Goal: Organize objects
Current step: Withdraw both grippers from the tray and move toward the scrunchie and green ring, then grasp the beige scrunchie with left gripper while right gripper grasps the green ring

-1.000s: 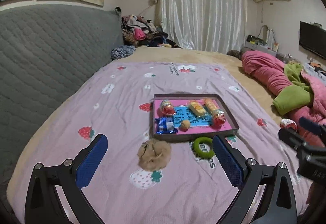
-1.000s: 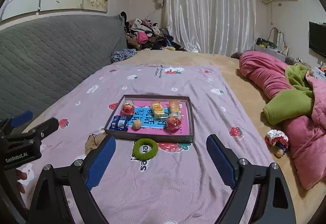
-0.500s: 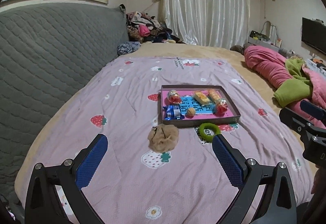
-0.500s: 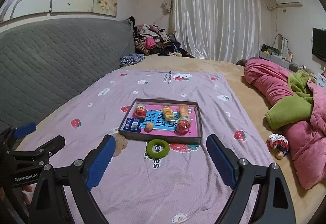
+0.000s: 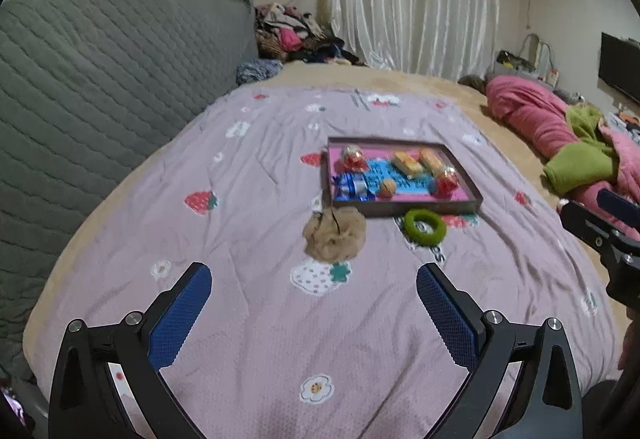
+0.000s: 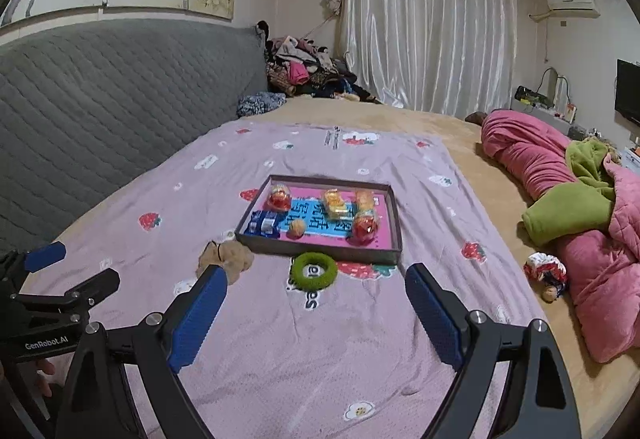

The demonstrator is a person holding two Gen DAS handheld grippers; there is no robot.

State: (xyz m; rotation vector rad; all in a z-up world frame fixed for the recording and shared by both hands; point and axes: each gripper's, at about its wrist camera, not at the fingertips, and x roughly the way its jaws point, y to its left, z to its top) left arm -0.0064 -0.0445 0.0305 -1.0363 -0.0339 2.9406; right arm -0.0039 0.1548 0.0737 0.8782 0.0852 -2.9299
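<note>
Both your grippers have pulled back from the tray [image 6: 256,237]. Your left gripper [image 5: 314,313] and right gripper [image 6: 316,313] gape empty; the fuzzy green ring [image 6: 314,271] and crumpled tan scrunchie [image 5: 335,234] lie ahead, beside the shallow tray.

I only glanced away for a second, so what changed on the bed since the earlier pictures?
Only the two grippers moved: both backed away from the tray, so it looks smaller and farther off. Nothing was grasped or released. The left gripper and right gripper are open and empty; the green ring and beige scrunchie lie where they were.
</note>
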